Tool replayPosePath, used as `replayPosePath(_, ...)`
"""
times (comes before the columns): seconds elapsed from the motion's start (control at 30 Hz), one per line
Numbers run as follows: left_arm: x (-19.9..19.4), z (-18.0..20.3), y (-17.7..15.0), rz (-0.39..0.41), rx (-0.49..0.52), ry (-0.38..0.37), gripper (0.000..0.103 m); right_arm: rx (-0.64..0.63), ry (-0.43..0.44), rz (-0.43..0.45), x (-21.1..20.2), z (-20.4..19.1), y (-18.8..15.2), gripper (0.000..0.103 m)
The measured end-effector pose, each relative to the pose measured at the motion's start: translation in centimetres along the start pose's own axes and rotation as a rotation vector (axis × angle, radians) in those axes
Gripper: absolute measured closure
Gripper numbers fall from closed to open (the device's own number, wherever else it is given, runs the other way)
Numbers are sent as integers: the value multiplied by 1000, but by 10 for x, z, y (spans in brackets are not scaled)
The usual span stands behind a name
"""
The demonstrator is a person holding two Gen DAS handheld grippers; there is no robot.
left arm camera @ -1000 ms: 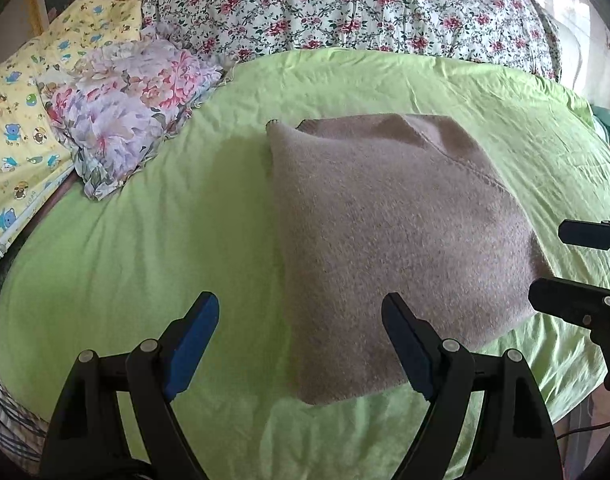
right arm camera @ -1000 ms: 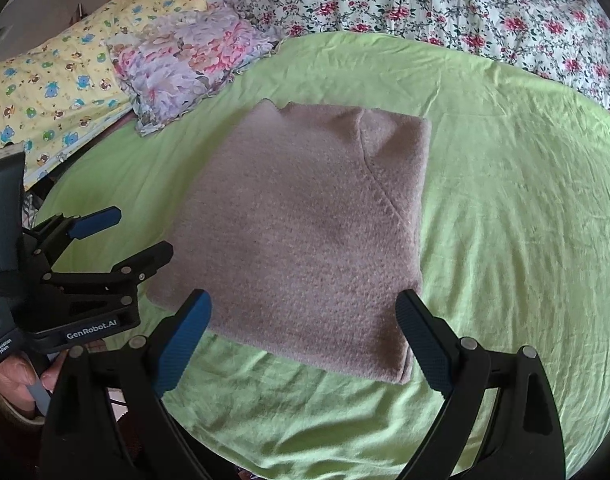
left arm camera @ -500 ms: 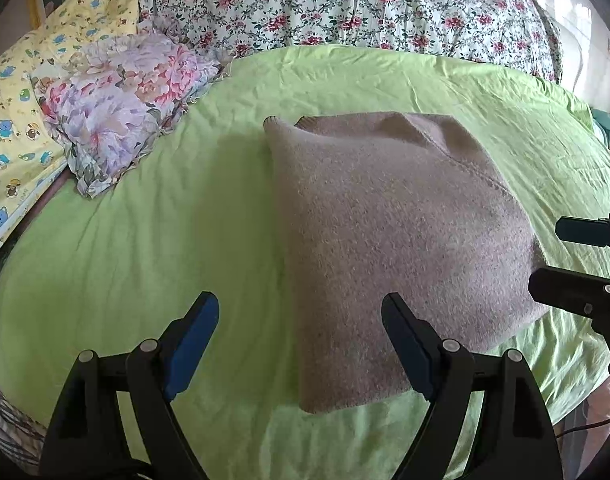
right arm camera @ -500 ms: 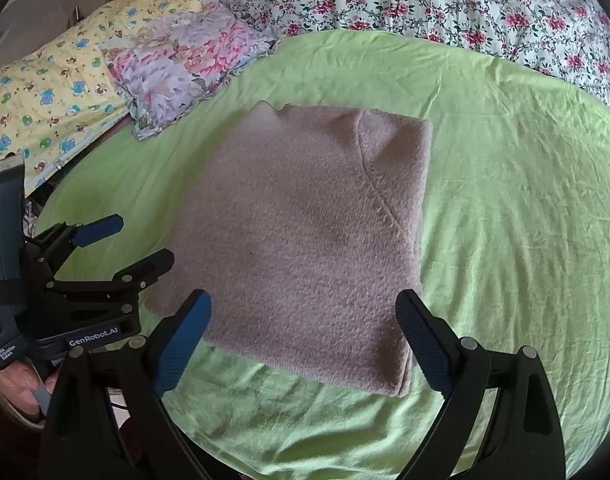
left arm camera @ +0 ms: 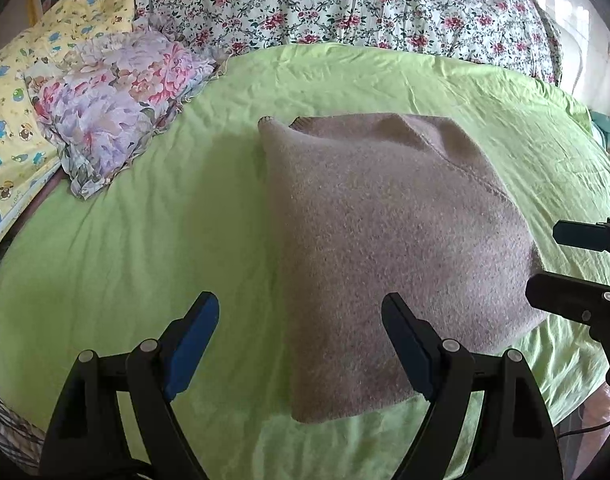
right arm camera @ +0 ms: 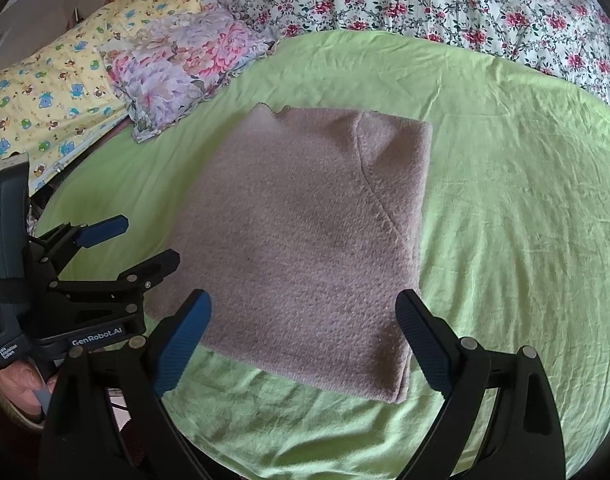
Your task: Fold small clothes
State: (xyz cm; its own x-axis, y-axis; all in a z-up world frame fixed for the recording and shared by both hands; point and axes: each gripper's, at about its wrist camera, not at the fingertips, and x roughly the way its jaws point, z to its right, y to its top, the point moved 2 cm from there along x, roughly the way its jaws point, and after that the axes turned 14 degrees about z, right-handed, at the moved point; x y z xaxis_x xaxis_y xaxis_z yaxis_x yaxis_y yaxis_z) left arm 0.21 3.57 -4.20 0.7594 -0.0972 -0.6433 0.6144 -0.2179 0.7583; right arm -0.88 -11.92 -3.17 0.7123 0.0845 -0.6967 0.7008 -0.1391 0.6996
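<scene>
A taupe knit garment (left arm camera: 389,240) lies folded into a flat rectangle on the green bedsheet (left arm camera: 145,240); it also shows in the right wrist view (right arm camera: 305,240). My left gripper (left arm camera: 301,344) is open and empty, hovering over the garment's near left corner. My right gripper (right arm camera: 305,344) is open and empty above the garment's near edge. Each gripper shows in the other's view, the right one at the right edge (left arm camera: 573,268), the left one at the left (right arm camera: 117,248), both clear of the cloth.
A ruffled floral pillow (left arm camera: 113,108) lies at the back left by a yellow cartoon-print pillow (left arm camera: 13,112). A floral quilt (left arm camera: 345,4) is bunched along the back. The bed's near edge (right arm camera: 345,452) runs just under my grippers.
Both grippers have drifted slightly, so the garment sits a little lower and closer in the views. The garment itself has not moved and the jaws stay open.
</scene>
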Motion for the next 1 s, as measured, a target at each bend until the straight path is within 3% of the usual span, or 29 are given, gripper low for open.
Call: replayPosePath(1.0, 8, -1, 8, -1, -3, 15, 19, 13, -1, -3, 4, 6, 3, 10)
